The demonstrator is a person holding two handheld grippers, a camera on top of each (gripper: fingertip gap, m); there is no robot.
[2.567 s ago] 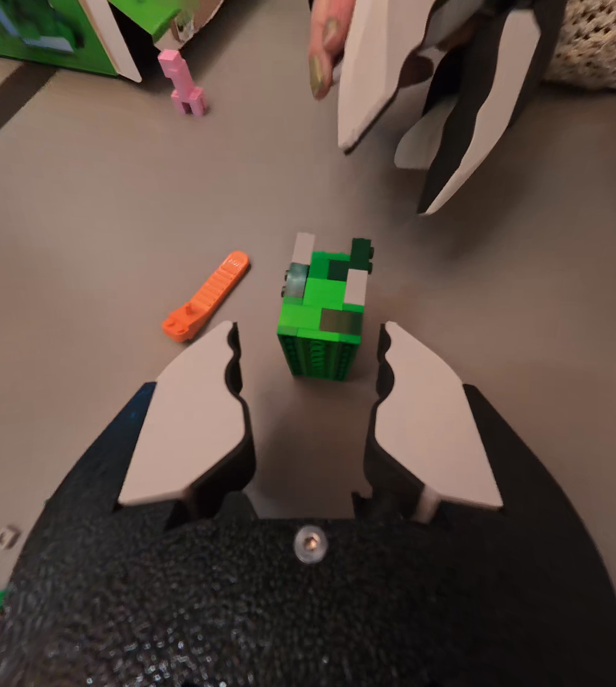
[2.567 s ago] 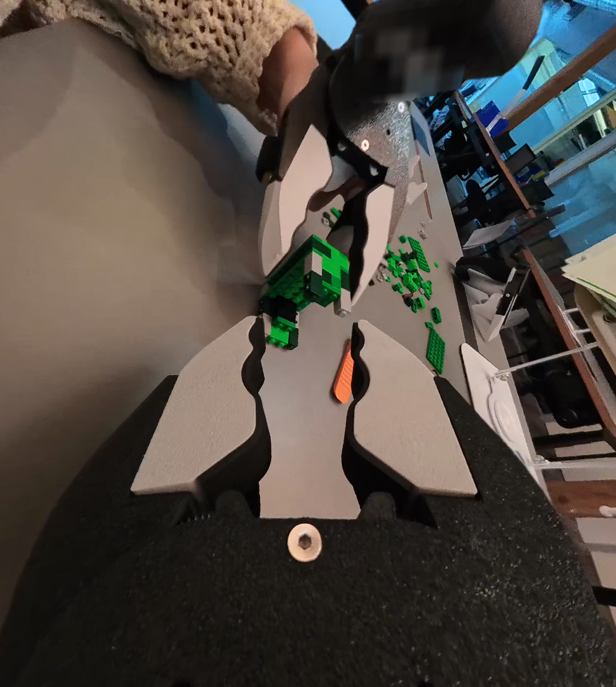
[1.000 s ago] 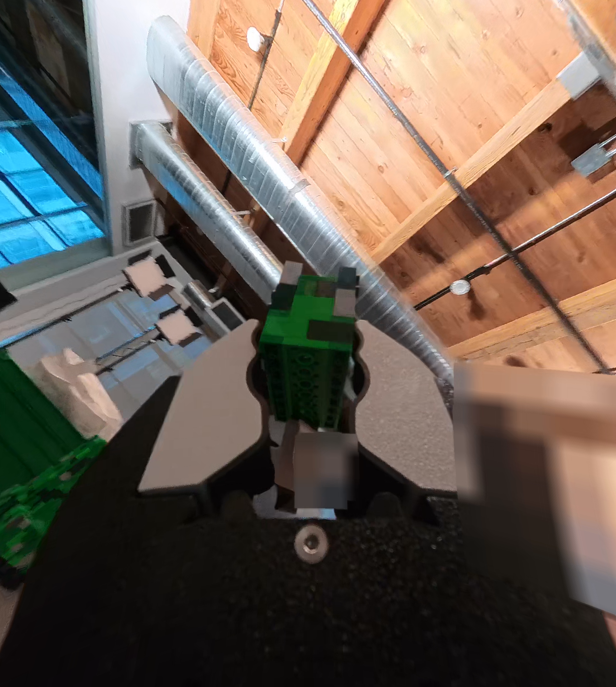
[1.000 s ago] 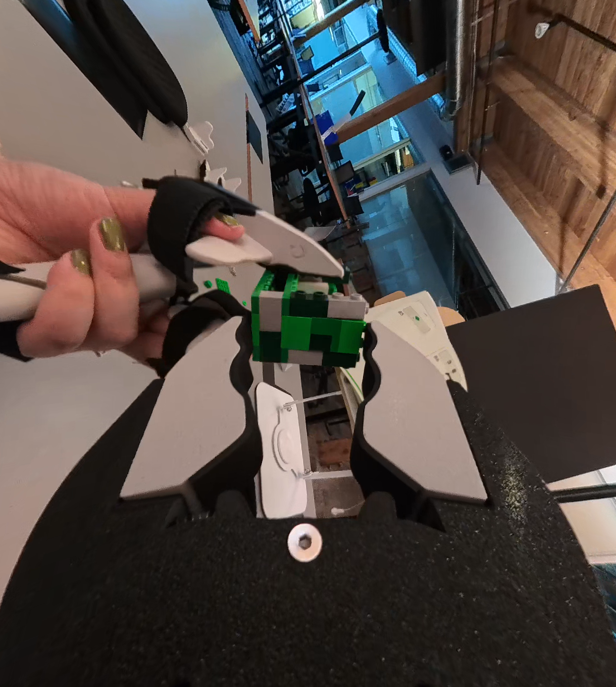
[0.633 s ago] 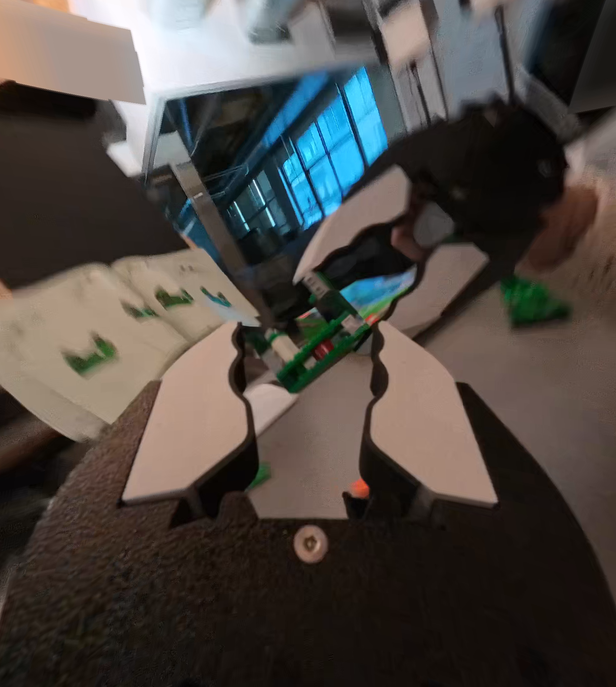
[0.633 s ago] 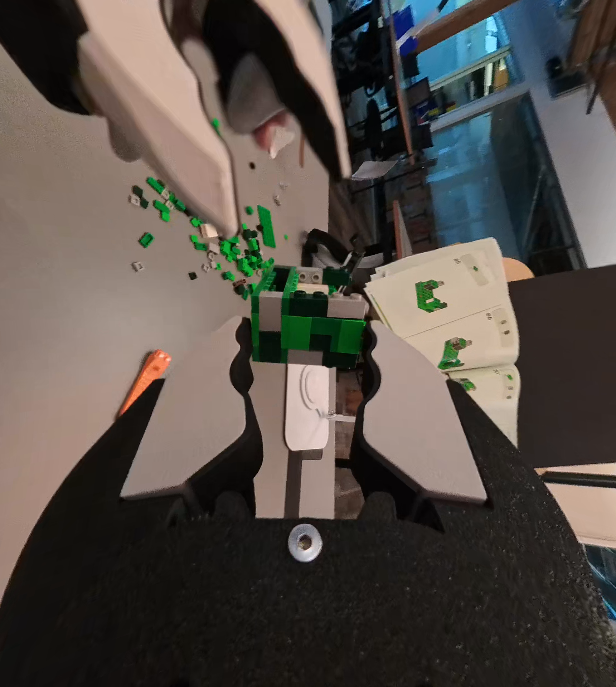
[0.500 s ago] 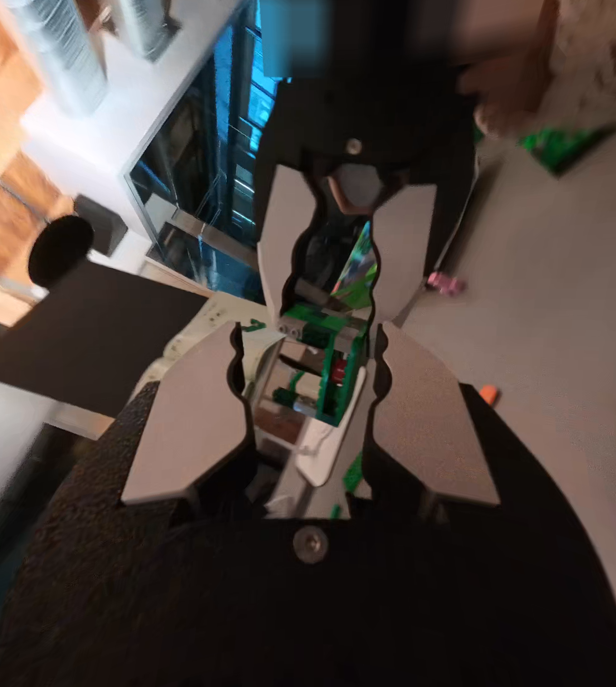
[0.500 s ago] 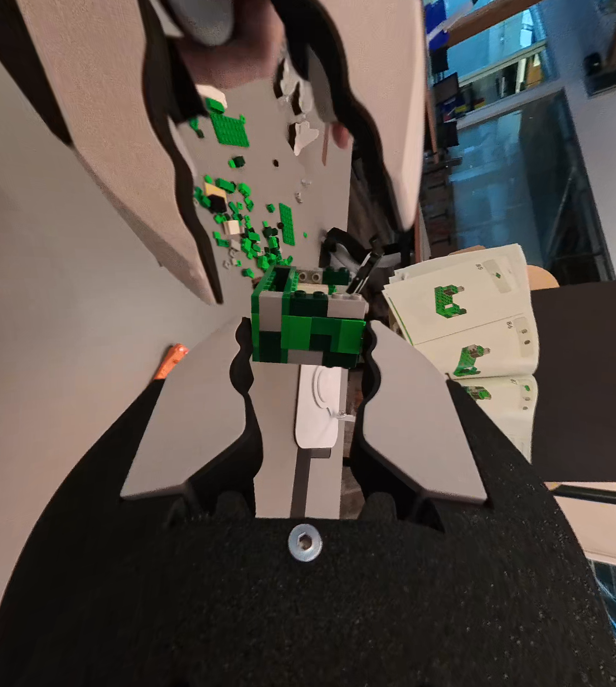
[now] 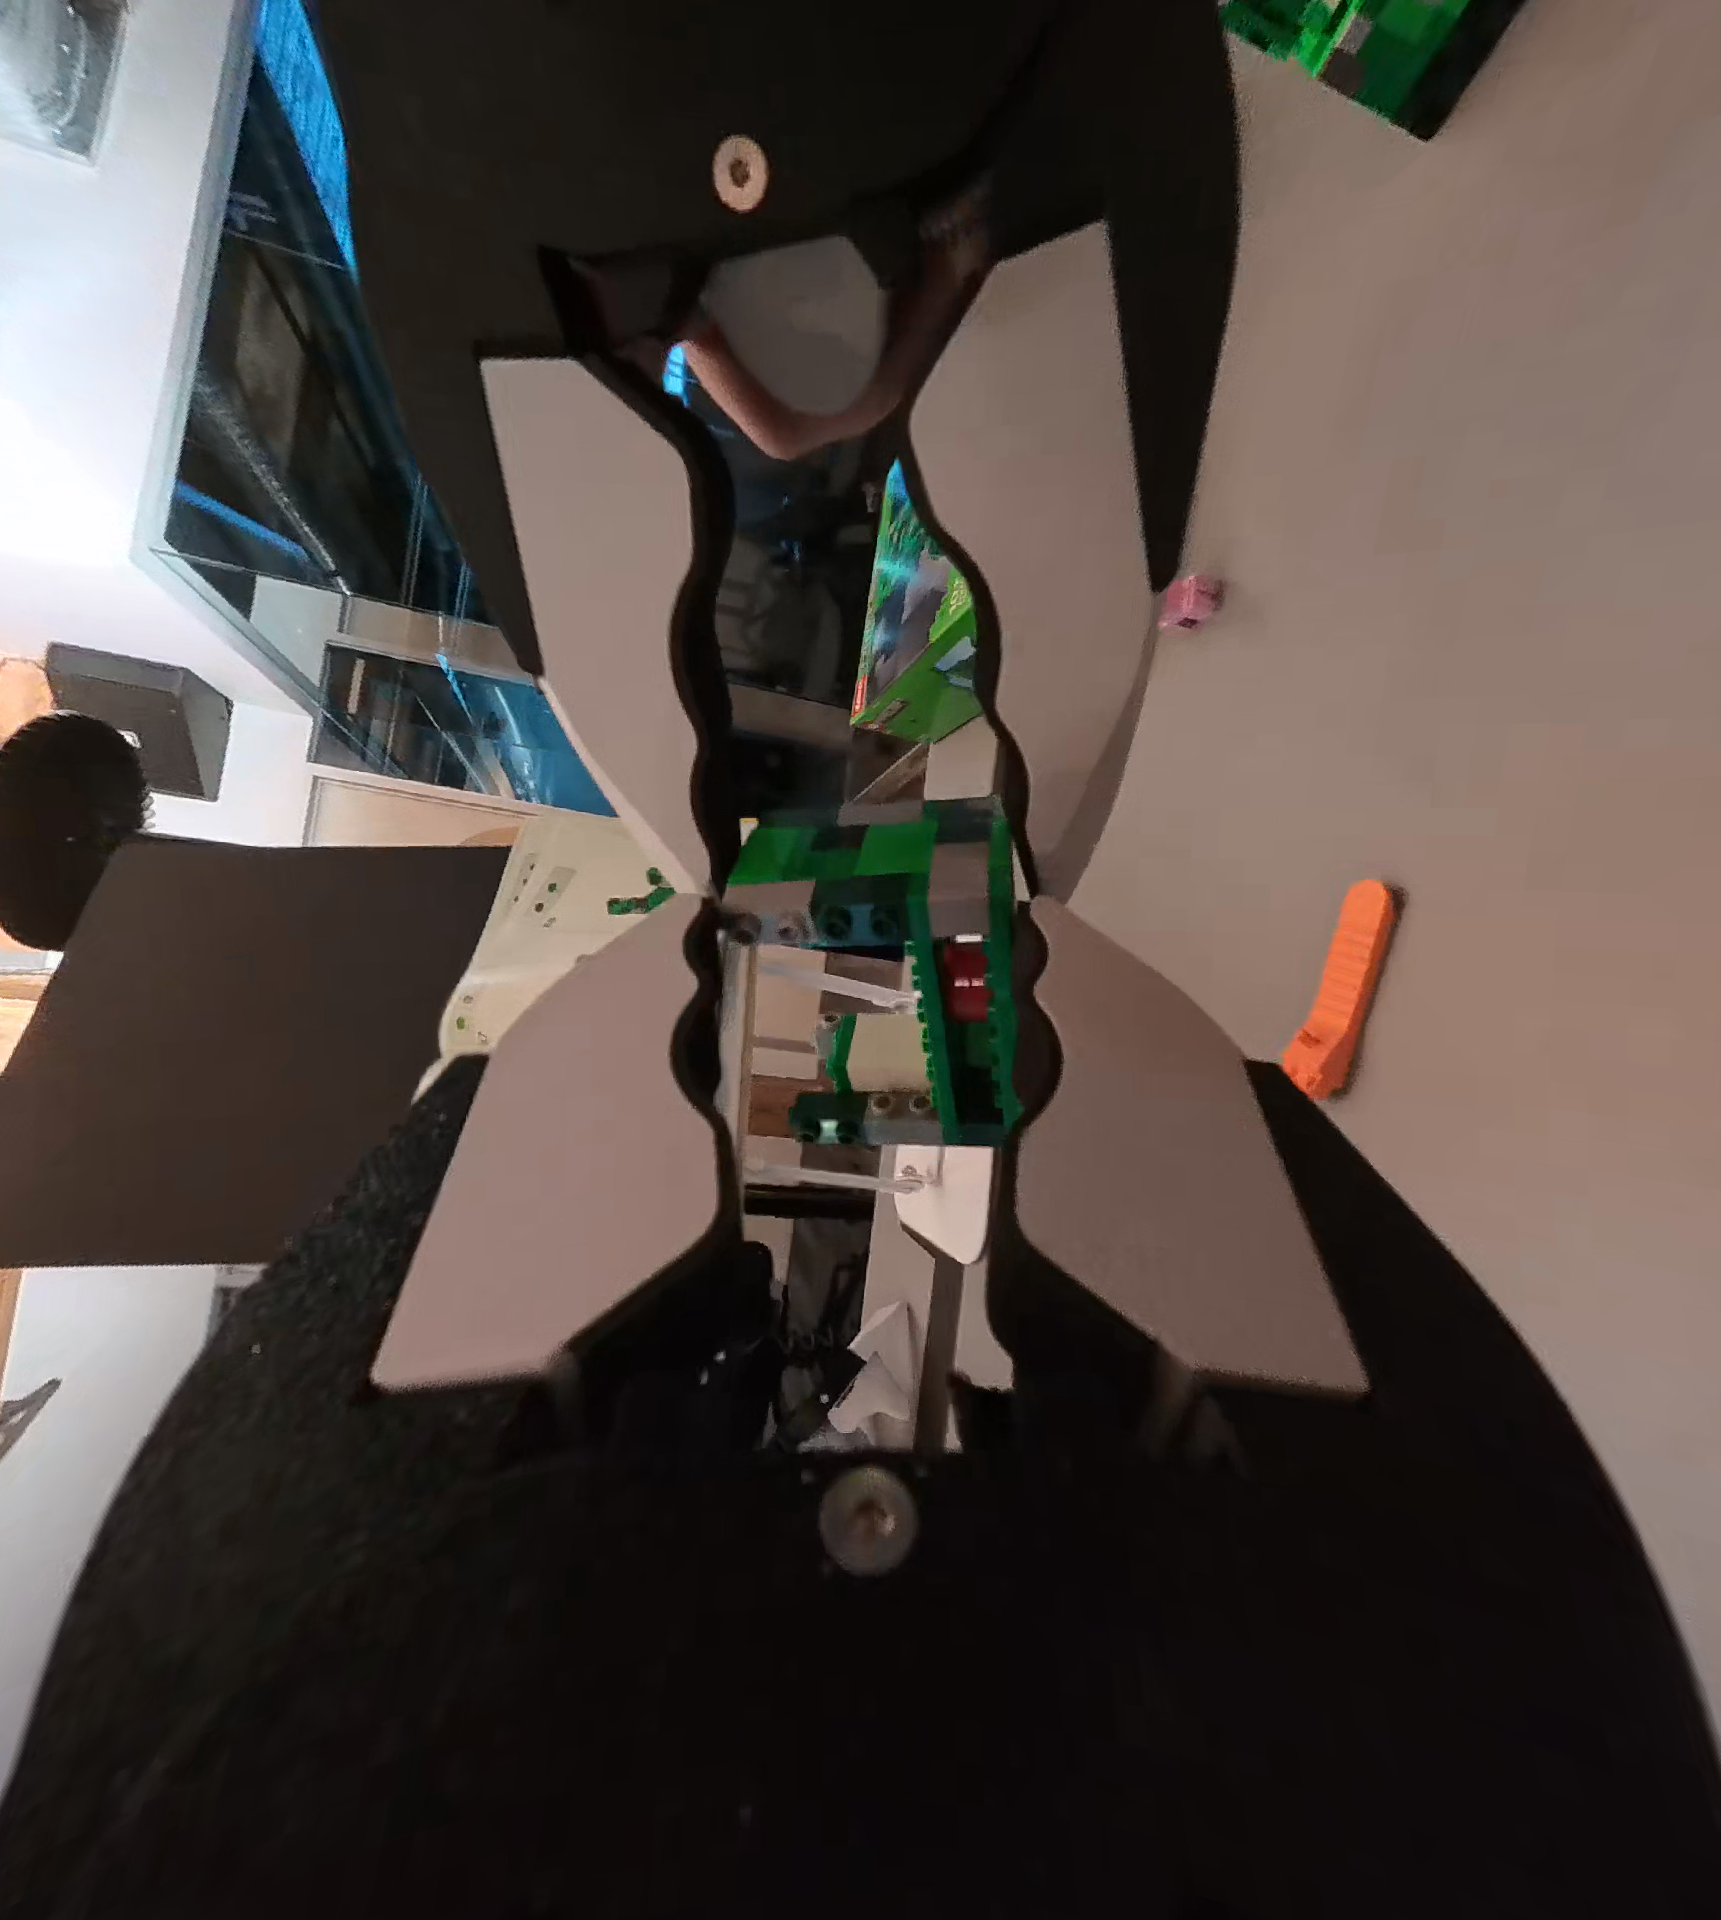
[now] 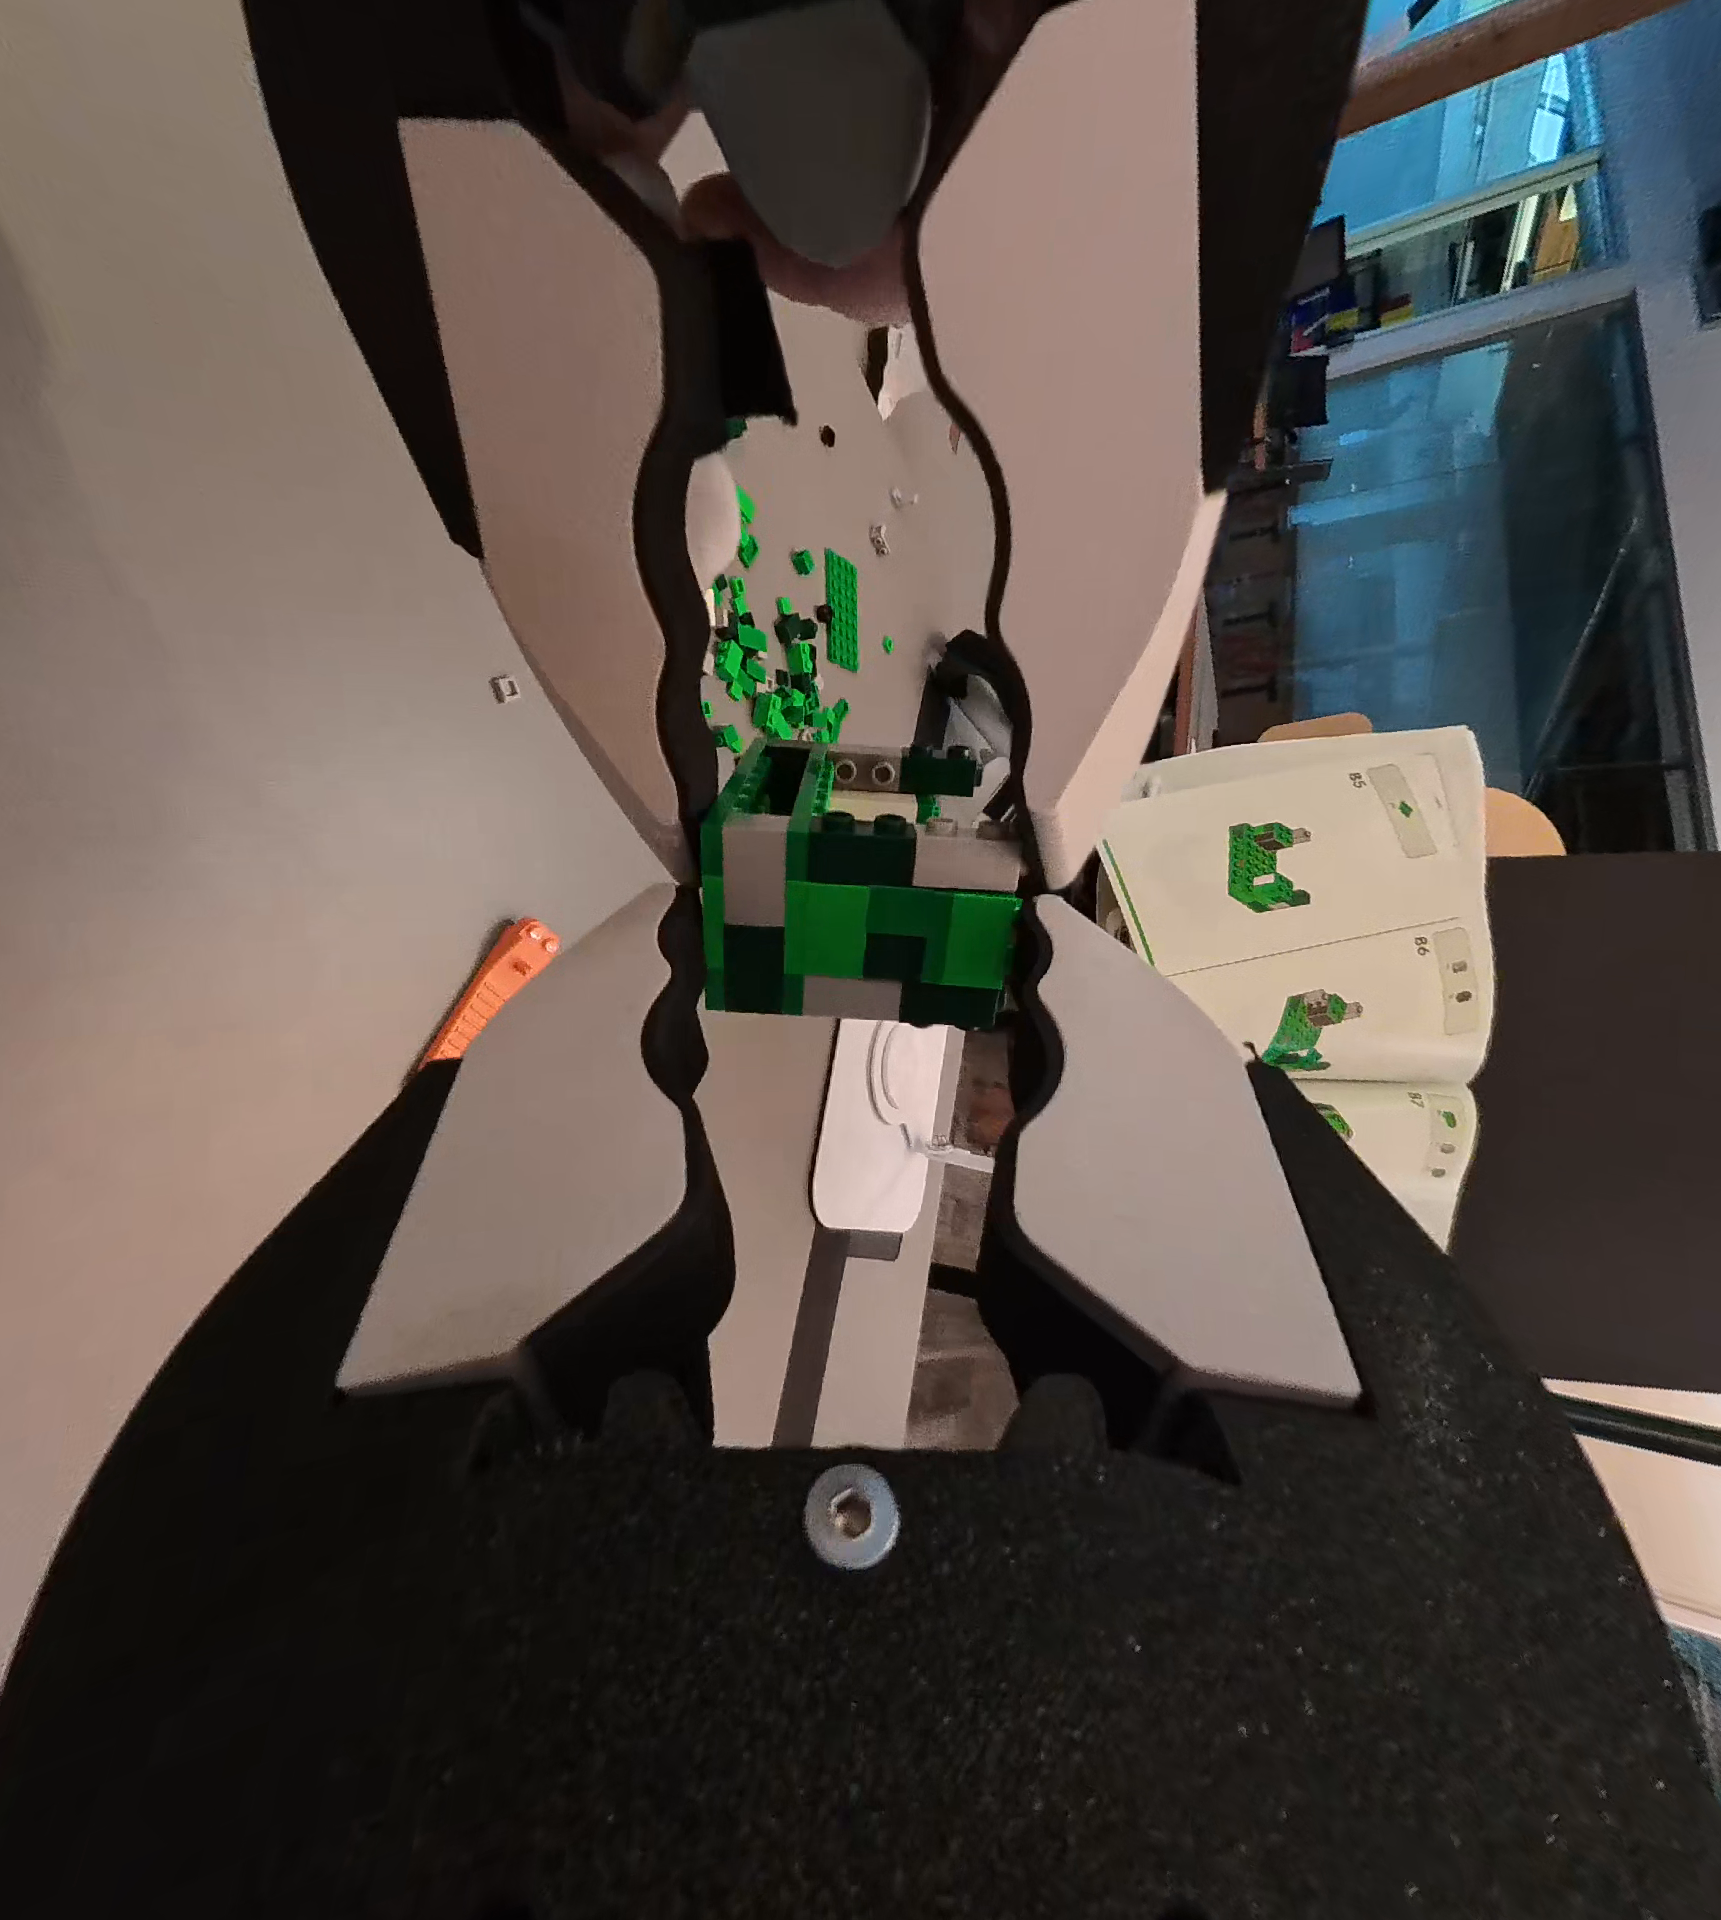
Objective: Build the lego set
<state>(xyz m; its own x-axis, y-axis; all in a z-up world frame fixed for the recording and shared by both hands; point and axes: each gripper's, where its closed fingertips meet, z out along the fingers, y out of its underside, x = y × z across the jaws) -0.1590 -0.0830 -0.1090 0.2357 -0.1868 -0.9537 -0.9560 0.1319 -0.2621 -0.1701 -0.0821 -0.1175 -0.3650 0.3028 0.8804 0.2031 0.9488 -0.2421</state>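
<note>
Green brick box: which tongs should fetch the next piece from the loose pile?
Probably left. The right tongs are clamped on the green and grey brick box and should hold it. The left tongs sit on the side of the pile of loose green bricks.

The left gripper point(image 9: 864, 914) has a broad black body with a rough, grainy surface that widens toward the camera. Two flat pale-grey fingers point(image 9: 565, 1132) rise from it, each wedge-shaped and narrowing to a blunt tip, with a black wavy inner edge — a scalloped pad running along the gap. Just behind the roots of the fingers, on the centre line, sits a round silver screw point(image 9: 868, 1519).

The right gripper point(image 10: 851, 904) is built the same: black textured body, pale-grey tapered fingers point(image 10: 1162, 1153) with black scalloped inner edges, and a silver hex-socket screw point(image 10: 851, 1514) on the centre line below the gap — its head dull and slightly scuffed.
</note>
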